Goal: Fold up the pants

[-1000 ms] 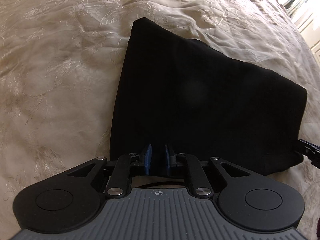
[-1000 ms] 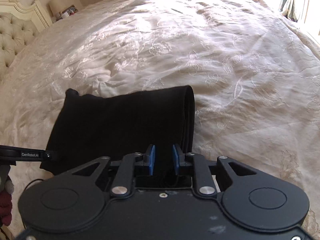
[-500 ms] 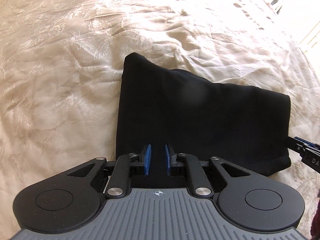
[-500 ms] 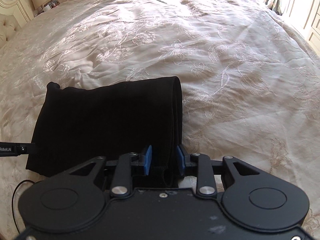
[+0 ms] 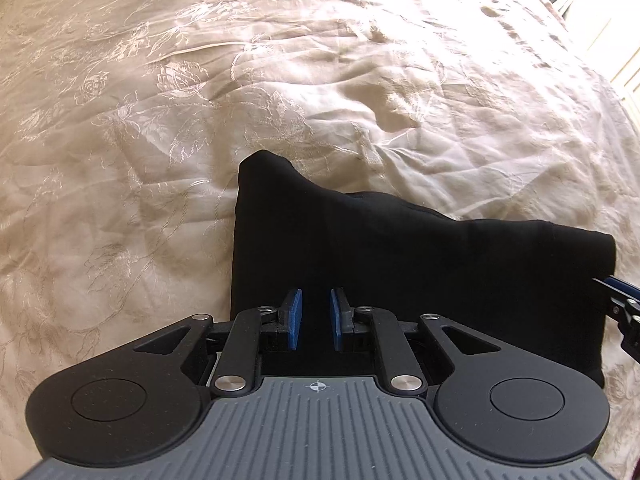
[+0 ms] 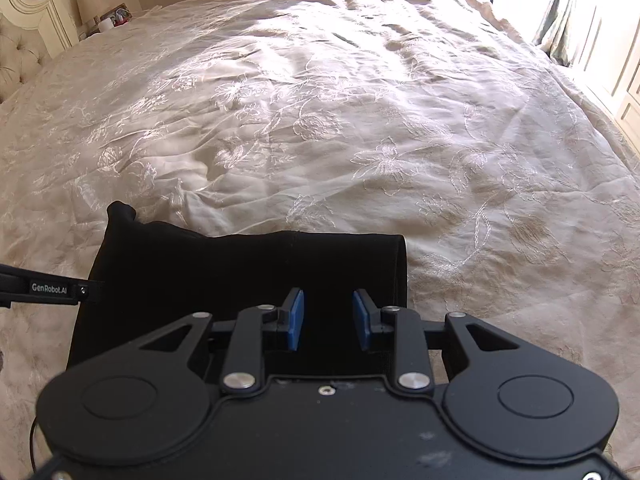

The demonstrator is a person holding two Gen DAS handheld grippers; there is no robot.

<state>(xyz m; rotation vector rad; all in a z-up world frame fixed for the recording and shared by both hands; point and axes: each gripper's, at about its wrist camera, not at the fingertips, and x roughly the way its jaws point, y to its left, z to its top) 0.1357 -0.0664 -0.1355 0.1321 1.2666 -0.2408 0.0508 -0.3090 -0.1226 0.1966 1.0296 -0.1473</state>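
The black pants [image 5: 420, 264] lie folded into a compact block on the cream bedspread; they also show in the right wrist view [image 6: 240, 272]. My left gripper [image 5: 316, 318] is open and empty, its blue pads above the near left part of the pants. My right gripper [image 6: 328, 318] is open and empty above the near right part, close to the folded edge. Each gripper's tip shows at the side of the other's view: the right gripper [image 5: 618, 300] and the left gripper [image 6: 48, 289].
The embroidered cream bedspread [image 6: 360, 120] spreads wide beyond the pants. A tufted headboard [image 6: 20, 52] and a nightstand with a lamp [image 6: 90, 4] stand at the far left. Cabinets and a curtain [image 6: 592, 32] line the right side.
Both grippers have drawn back and up from the pants, which now look smaller and farther off. The right gripper's jaws have opened wider. The pants stay folded in place.
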